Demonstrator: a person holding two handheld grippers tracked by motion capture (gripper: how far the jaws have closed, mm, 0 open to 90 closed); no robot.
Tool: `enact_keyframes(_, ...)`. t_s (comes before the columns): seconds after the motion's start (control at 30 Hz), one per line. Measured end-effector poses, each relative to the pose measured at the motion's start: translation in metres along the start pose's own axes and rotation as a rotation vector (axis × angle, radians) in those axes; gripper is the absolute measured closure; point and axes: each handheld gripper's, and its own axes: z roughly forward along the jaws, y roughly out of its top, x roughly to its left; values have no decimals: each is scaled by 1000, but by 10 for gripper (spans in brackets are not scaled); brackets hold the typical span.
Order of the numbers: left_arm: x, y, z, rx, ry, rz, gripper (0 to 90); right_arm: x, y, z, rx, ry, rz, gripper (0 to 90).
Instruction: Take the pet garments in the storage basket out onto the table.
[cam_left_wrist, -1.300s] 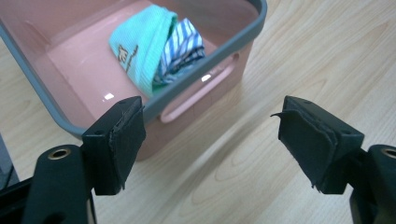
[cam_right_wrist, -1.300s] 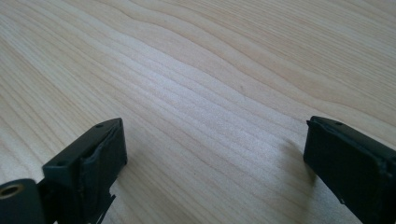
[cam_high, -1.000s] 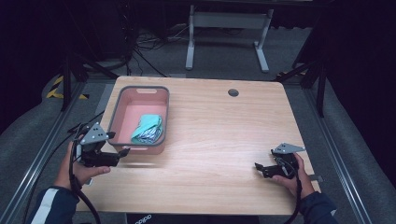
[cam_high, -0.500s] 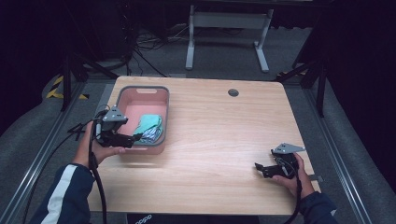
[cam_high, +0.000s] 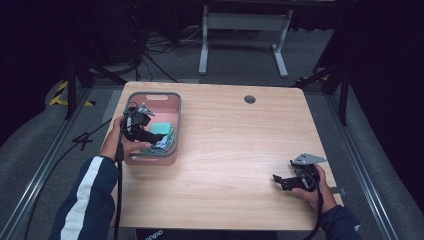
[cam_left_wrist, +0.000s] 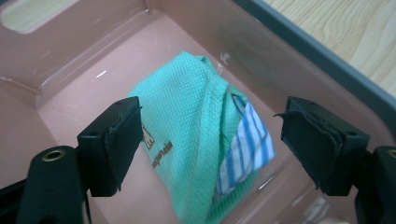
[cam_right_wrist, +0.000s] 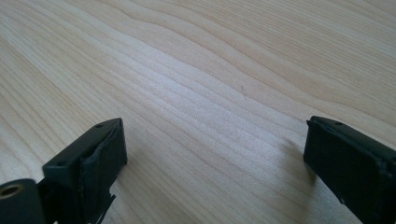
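A pink plastic bin (cam_high: 175, 122) with a grey rim stands at the table's left. Inside it lies a crumpled green cloth (cam_high: 161, 131) with a blue-and-white striped piece (cam_left_wrist: 245, 144) tucked into it. My left gripper (cam_high: 152, 136) hangs over the bin, open, its jaws wide apart above the green cloth (cam_left_wrist: 187, 121) without touching it. At the table's right front, my right gripper (cam_high: 278, 181) rests low over bare wood, held by a hand, open with nothing between its jaws (cam_right_wrist: 212, 168).
The wooden table (cam_high: 240, 150) has a round cable hole (cam_high: 249, 99) near its back edge. Metal rails run along both sides, and a white frame stands behind the table on the dark floor.
My left gripper has moved from the bin's left front corner up and over the bin, and now hangs above the cloth. The right gripper has stayed in place.
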Motion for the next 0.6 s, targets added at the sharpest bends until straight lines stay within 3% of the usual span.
enact_keyframes(0.2,8,7,18,54,4,-31,204,0,0,0,0,0,-1,62)
enact_keyframes(0.27,11,8,24,80,23,-16,203,0,0,0,0,1,-1,62)
enact_keyframes(0.33,15,9,31,112,18,-45,201,0,0,0,0,1,-1,62)
enact_keyframes(0.6,20,16,52,174,-10,-70,190,0,0,0,0,2,-2,62)
